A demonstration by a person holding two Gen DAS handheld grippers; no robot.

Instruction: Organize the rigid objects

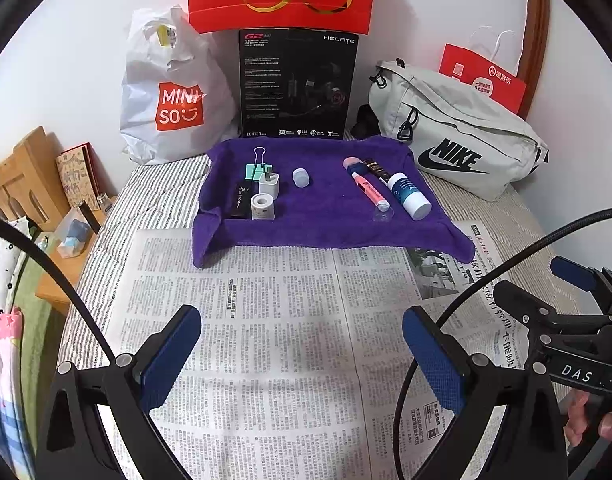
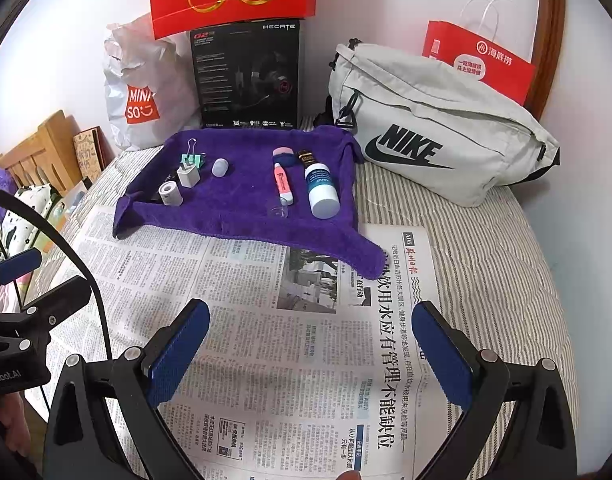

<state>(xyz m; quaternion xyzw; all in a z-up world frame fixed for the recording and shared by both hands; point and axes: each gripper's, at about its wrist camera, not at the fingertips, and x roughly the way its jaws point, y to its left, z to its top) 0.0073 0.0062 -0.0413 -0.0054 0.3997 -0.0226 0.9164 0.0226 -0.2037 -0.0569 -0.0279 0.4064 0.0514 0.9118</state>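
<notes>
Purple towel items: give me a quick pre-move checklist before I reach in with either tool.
1. Left tool open, empty: ok.
2. Right tool open, empty: ok.
3. Both tools over the newspaper, short of the purple towel: ok.
4. Items sorted into groups: not ok; the white cap sits alone between a left cluster and a right cluster.
5. White bottle and pink marker lie on their sides, apart enough to grasp: ok.
6. Black item behind the tape roll: cannot tell, partly hidden.
</notes>
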